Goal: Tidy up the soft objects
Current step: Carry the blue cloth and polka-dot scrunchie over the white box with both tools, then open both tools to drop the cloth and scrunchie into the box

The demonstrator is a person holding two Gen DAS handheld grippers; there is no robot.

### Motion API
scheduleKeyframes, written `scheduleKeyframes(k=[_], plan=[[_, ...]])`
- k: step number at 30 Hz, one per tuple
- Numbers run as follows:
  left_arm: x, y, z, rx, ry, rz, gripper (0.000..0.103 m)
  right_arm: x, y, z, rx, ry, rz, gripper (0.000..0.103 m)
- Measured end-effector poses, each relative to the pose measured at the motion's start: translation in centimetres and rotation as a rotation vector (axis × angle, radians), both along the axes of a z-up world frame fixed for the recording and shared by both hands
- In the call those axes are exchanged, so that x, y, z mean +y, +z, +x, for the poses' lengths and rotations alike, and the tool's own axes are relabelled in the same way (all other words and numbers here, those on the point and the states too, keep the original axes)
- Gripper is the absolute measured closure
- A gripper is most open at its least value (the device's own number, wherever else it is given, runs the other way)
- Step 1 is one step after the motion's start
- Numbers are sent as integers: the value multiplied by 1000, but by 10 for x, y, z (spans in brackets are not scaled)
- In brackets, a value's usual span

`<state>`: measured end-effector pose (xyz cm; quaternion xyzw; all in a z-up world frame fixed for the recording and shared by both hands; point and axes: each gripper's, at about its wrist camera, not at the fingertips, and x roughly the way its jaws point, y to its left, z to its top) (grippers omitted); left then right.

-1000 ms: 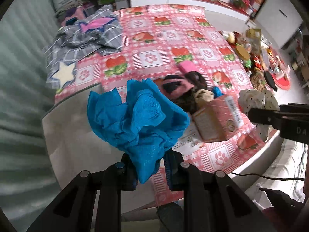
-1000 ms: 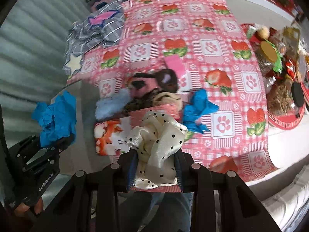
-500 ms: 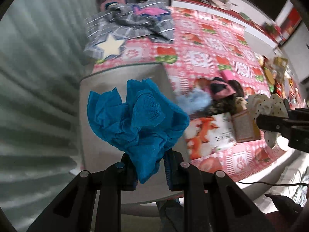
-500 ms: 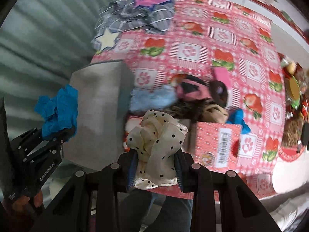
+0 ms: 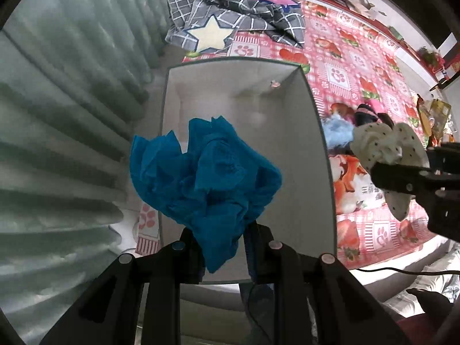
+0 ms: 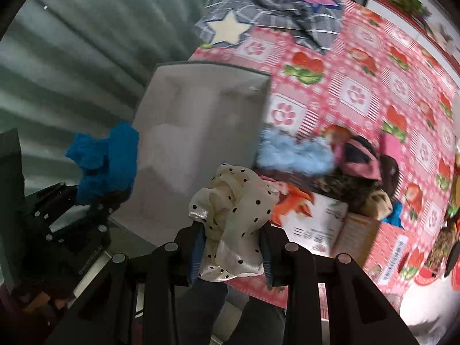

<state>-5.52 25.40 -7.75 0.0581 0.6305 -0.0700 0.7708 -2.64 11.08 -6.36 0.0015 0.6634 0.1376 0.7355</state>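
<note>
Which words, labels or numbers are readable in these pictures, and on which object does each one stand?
No text can be read with certainty.
White carton with orange fox: a line of dark characters, too blurred to read.
The same carton's side face: several printed lines, too small and blurred.
Pink box: a barcode label with tiny print, unreadable.
Left gripper body: pale lettering, not legible.

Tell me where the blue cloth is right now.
The blue cloth is clamped in the left gripper, held over the open white box in the left wrist view, left of the polka-dot cloth.
</note>
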Motion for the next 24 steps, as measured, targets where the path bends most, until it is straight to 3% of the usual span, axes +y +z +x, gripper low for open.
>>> scheduleKeyframes(k=[9,24], plan=[[4,-26,-7,76,-1,7,79,27,-17,-12,42,59,-3,68],[0,-32,-12,97,-19,8,79,29,-25,-23,68,63,0,68]])
